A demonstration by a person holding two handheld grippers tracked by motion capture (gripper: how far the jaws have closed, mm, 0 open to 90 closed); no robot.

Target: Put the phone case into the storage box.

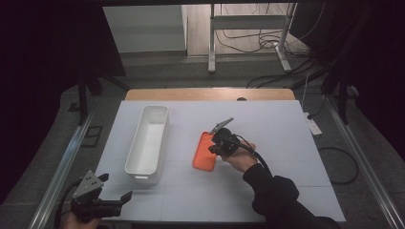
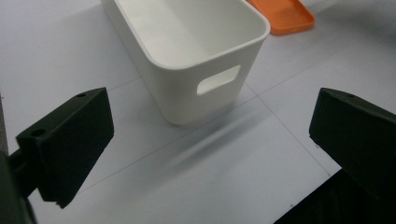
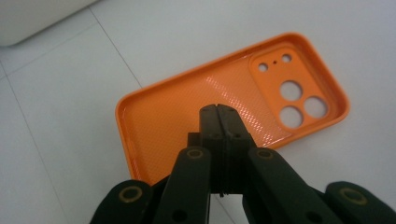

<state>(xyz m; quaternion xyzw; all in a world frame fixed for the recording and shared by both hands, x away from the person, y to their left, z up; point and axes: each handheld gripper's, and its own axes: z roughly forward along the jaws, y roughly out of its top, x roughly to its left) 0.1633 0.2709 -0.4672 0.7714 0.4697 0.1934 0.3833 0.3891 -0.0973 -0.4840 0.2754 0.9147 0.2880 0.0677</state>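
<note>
The right gripper [image 3: 219, 109] sits nearest its own camera, its two black jaws pressed flat together, tips over the orange phone case [image 3: 224, 100]. Whether they pinch the case's near rim or merely hover just above it I cannot tell; nothing visibly stands between the jaws. The case lies open side up on the white table [image 1: 286, 143], camera holes at its far end in that view, and it appears flat, not lifted.

In the high view the case [image 1: 203, 152] rests near the middle of the table, with the right gripper [image 1: 220, 143] at its right edge and the white bin [image 1: 148, 143] well apart to its left. The bin is empty.

The left gripper [image 1: 119, 200] waits at the near left corner of the table, jaws spread wide and holding nothing; its own view looks between them at the bin [image 2: 187, 56] with its handle slot, and the case [image 2: 282, 16] beyond.

My judgement: the work is at its start. If the case is meant for the bin, the grip is just being made, and the lift, the carry and the drop are all left.
</note>
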